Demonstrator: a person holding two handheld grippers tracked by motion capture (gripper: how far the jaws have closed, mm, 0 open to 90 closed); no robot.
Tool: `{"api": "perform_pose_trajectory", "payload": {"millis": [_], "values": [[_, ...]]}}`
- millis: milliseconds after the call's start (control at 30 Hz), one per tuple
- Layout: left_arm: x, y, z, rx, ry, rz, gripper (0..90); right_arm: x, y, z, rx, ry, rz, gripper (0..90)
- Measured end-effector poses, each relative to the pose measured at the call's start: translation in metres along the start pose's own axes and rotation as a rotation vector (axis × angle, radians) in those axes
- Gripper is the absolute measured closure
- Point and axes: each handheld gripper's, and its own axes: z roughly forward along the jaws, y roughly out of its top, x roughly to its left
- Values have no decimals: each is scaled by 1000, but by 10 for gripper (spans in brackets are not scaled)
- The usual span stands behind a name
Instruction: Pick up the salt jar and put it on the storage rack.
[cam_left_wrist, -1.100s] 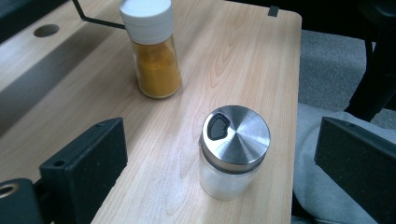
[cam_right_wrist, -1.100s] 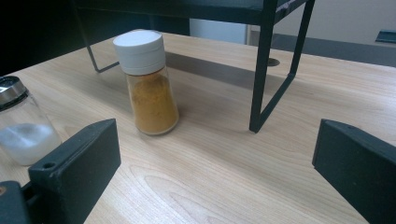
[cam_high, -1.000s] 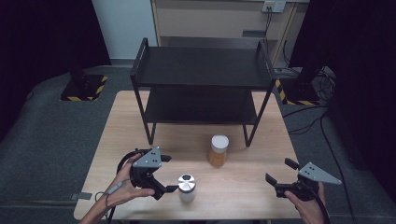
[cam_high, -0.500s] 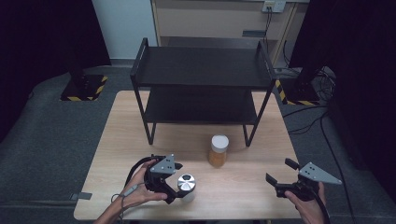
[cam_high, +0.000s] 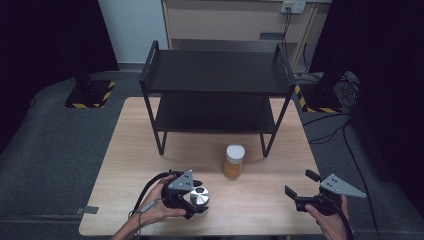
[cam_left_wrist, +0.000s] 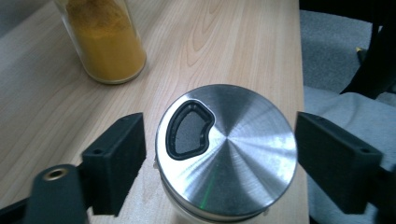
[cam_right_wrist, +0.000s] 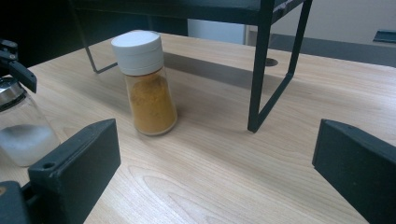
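A glass salt shaker (cam_high: 199, 196) with a steel lid stands near the table's front edge, white grains in its base (cam_right_wrist: 21, 126). My left gripper (cam_high: 200, 198) reaches over it from the left. Its jaws have just been closing and now sit against the shaker's (cam_left_wrist: 233, 154) two sides, the lid between them. A jar of orange spice (cam_high: 234, 161) with a white cap stands upright a little beyond, apart from both grippers (cam_right_wrist: 147, 84). My right gripper (cam_high: 301, 183) hovers at the front right, open with nothing between its jaws (cam_right_wrist: 219, 168).
A black two-tier metal shelf (cam_high: 215, 70) stands at the back of the wooden table (cam_high: 130, 150), both tiers bare. Its right front leg (cam_right_wrist: 261, 70) stands just right of the spice jar. Grey floor surrounds the table.
My left gripper has moved right and down over the shaker, and its jaws have closed from wide apart onto the shaker's sides. The right gripper and the spice jar have stayed put.
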Motion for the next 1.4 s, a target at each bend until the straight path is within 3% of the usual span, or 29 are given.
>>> {"api": "perform_pose_trajectory", "payload": {"millis": [133, 433, 667, 933, 1200, 1400], "values": [[-3, -1, -1, -3, 13, 24, 315, 0, 0, 0, 1, 1, -3, 13], [-4, 1, -3, -1, 17, 6, 322, 0, 0, 0, -1, 1, -4, 13], [-5, 6, -15, -12, 30, -9, 325, 0, 0, 1, 0, 6, -5, 12], [6, 18, -46, -81, 30, -64, 326, 0, 0, 1, 2, 6, -5, 12], [12, 52, -90, -90, 66, -54, 326, -1, 0, 2, 6, 13, -6, 12], [17, 71, -123, -135, 80, -68, 326, -1, 0, 3, 2, 20, -9, 11]]}}
